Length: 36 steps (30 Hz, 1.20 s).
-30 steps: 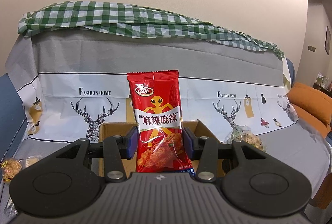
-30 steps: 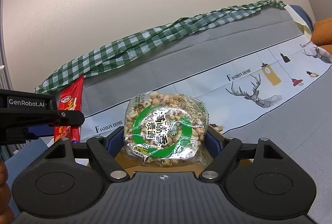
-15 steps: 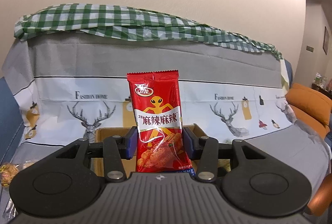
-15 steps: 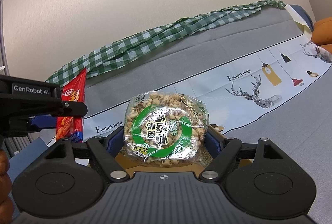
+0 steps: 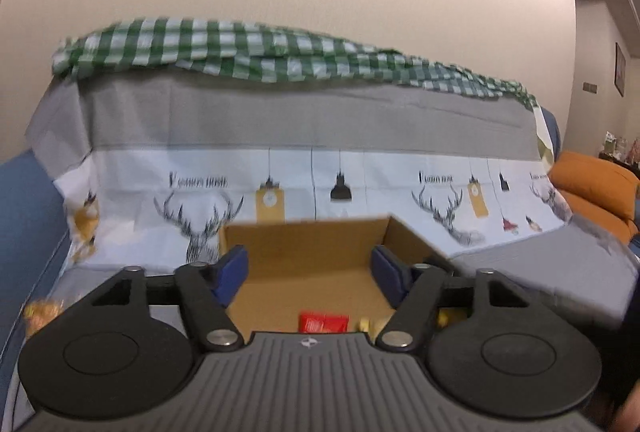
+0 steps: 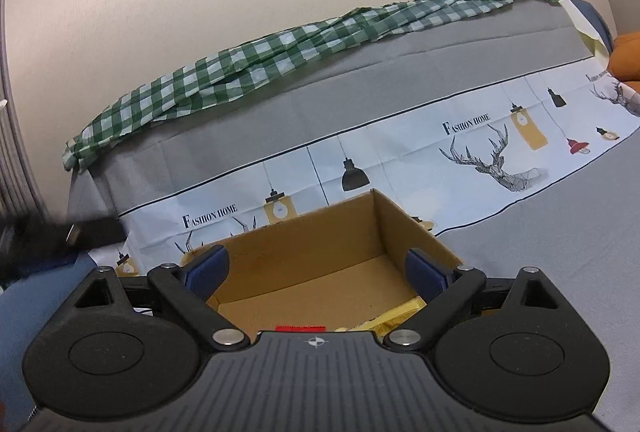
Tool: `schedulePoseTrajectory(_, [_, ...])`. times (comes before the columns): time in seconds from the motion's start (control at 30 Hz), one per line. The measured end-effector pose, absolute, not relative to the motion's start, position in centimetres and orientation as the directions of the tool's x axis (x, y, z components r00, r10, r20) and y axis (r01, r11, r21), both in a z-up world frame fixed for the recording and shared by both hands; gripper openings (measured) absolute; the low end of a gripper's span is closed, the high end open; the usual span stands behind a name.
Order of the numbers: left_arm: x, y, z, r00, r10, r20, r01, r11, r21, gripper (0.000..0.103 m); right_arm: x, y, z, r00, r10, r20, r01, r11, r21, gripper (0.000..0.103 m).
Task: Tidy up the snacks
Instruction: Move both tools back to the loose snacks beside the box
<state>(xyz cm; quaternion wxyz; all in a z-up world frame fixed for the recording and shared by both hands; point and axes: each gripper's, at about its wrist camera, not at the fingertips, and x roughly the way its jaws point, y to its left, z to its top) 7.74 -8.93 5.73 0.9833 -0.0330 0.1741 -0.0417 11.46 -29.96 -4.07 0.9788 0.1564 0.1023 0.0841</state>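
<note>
An open cardboard box sits on the covered sofa right below both grippers. My left gripper hangs over it, its jaws opening with nothing between them. The red snack packet lies on the box floor, its top edge just showing in the right wrist view. Over the same box my right gripper has its jaws opening wide and empty. A yellowish packet lies in the box's right corner; the ring-shaped cereal pack is hidden below the gripper body.
A grey and white deer-print cover drapes the sofa, with a green checked cloth along its back. Loose snack packs lie on the seat at the left. An orange cushion is at the right. The blurred left gripper shows at left.
Both grippers opened and let go of their snacks: the red packet and the cereal ring pack dropped into the box. The left gripper moved down and across, closer over the box.
</note>
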Motion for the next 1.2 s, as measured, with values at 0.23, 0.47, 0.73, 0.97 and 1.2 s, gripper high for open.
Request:
schedulePoseTrajectory(0.23, [3.5,-3.6,2.9,0.908,-0.102,-0.407,0.053,0.99,-0.13,0.043,11.1,-29.5,-4.1,0.963,0.206,-0.176,-0.147,0.942,0.301,0.094])
schedulePoseTrajectory(0.47, [0.5,1.5,0.1,0.893,-0.06,-0.447,0.041,0.998,-0.053,0.028,10.7,-29.2,-4.1,0.955,0.22,-0.199,-0.157,0.945,0.288,0.082])
schedulePoseTrajectory(0.73, [1.4,6.9,-1.0,0.907,0.021,-0.42,0.019,0.996,0.092,0.028,10.5,-29.4,-4.3,0.939,0.254,-0.233,-0.162,0.922,0.351,0.057])
schedulePoseTrajectory(0.97, [0.6,11.4,-1.3,0.911,0.059,-0.408,-0.111,0.988,-0.105,0.033,9.6,-27.0,-3.0,0.923,0.304,-0.234,-0.229,0.926,0.3,0.056])
schedulePoseTrajectory(1.2, [0.9,12.7,-1.0,0.908,0.042,-0.417,-0.122,0.978,-0.167,0.037,9.0,-23.7,-1.3,0.896,0.382,-0.225,-0.321,0.909,0.265,0.055])
